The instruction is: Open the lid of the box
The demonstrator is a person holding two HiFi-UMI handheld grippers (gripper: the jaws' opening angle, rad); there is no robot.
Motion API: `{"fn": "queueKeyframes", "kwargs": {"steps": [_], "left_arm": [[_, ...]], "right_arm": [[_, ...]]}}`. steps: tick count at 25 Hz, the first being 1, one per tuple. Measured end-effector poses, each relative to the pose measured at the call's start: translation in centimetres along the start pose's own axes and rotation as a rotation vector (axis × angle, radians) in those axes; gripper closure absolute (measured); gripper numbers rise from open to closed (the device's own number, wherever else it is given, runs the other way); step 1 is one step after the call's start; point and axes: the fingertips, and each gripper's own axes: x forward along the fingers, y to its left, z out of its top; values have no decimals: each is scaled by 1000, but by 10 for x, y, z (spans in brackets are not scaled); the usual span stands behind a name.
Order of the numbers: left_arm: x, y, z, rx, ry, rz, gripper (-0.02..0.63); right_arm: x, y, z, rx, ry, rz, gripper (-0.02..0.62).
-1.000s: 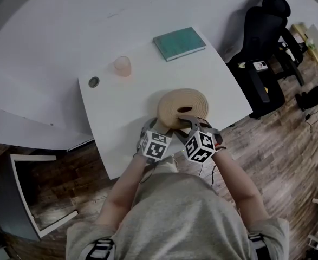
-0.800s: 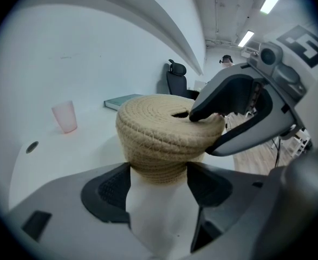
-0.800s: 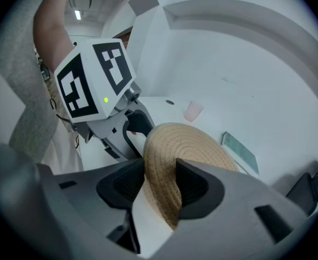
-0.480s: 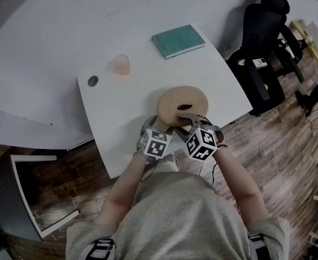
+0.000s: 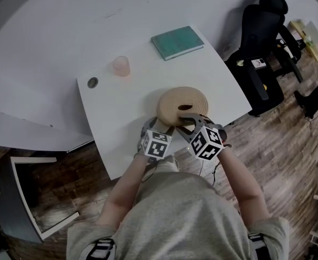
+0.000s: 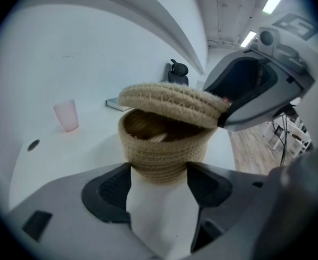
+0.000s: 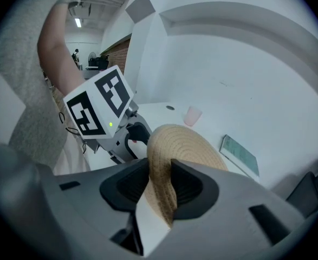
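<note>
A round woven box [image 6: 167, 150] stands near the front edge of the white table [image 5: 121, 123]. My left gripper [image 6: 159, 180] is shut on its lower wall, a pad against each side. The woven lid [image 6: 172, 103] is tilted up off the box, so the inside shows. My right gripper [image 7: 160, 186] has the lid's rim [image 7: 164, 194] between its pads; its jaws are closing and press on it. In the head view both grippers sit at the near side of the lid [image 5: 183, 103], the left gripper [image 5: 161, 126] beside the right gripper [image 5: 188, 121].
A pink cup [image 5: 121, 66] and a small dark round disc [image 5: 92, 82] sit at the table's back left. A green book [image 5: 177, 41] lies at the back right. A black office chair [image 5: 267, 42] stands right of the table on the wooden floor.
The right gripper has shifted a little to the right at the lid's near rim. The left gripper and the box have stayed put.
</note>
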Motion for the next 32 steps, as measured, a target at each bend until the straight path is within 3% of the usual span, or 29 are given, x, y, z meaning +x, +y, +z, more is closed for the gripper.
{"fn": "queueKeyframes", "kwargs": {"steps": [14, 32], "left_arm": [[-1, -1, 0, -8, 3, 6, 305], [-3, -1, 0, -8, -2, 11, 305]], "right_arm": [[-32, -37, 24, 128, -121, -87, 499], [-74, -88, 6, 513, -280, -268, 515]]}}
